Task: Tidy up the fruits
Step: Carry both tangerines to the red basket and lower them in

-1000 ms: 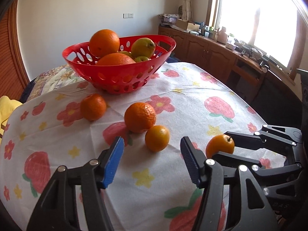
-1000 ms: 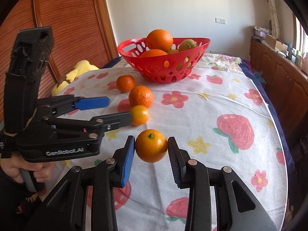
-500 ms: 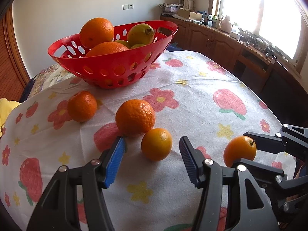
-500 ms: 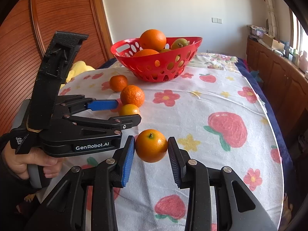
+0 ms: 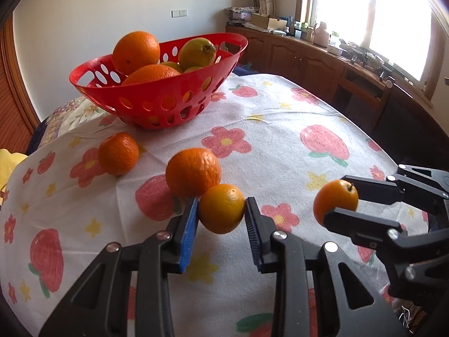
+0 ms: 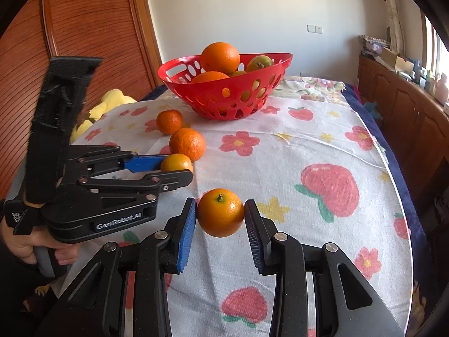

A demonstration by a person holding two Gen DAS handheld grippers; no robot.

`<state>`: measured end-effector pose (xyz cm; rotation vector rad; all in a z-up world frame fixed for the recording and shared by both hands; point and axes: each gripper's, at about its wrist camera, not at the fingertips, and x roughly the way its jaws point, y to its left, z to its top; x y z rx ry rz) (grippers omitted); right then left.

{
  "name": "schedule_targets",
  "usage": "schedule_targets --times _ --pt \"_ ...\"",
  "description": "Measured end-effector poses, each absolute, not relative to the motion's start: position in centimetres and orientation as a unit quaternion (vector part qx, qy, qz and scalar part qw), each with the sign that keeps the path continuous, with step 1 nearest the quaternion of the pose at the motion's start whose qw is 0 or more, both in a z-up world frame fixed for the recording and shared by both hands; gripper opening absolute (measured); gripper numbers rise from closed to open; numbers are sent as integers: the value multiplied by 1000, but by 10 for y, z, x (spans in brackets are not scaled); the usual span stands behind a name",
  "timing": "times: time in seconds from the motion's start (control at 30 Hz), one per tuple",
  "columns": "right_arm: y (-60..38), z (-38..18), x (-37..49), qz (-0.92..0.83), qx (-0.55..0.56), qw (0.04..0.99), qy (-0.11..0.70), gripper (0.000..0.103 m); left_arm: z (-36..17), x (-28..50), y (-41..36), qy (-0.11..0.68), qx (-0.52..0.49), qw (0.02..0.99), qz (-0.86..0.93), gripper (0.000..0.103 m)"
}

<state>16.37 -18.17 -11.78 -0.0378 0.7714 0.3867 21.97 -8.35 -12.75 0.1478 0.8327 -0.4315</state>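
Observation:
My left gripper [image 5: 221, 210] is shut on a small orange [image 5: 222, 208] that rests low over the flowered tablecloth [image 5: 280, 140]. A bigger rough-skinned orange [image 5: 193, 172] touches it from behind, and another orange [image 5: 118, 153] lies farther left. My right gripper [image 6: 220, 213] is shut on a small orange with a stem [image 6: 220, 213], held just above the cloth. In the left wrist view that same fruit [image 5: 335, 201] shows at the right, between the right gripper's black fingers [image 5: 362, 221]. A red basket [image 5: 146, 104] at the back holds oranges and greenish fruit.
A person's hand [image 6: 31, 250] grips the left tool's handle at the lower left of the right wrist view. A yellow soft object [image 6: 112, 101] lies past the table's left edge. Wooden cabinets [image 5: 308, 59] with clutter line the window wall at the right.
My left gripper moved forward to the small orange and closed its pads onto it. The right gripper kept still with its orange.

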Motion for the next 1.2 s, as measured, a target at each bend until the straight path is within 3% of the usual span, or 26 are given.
schedule_targets --times 0.6,1.2 --pt "-174 -86 182 188 -42 917 350 34 -65 201 -47 337 61 915 -213 31" --pt "-158 -37 270 213 -72 924 309 35 -34 277 -30 322 61 928 -180 31"
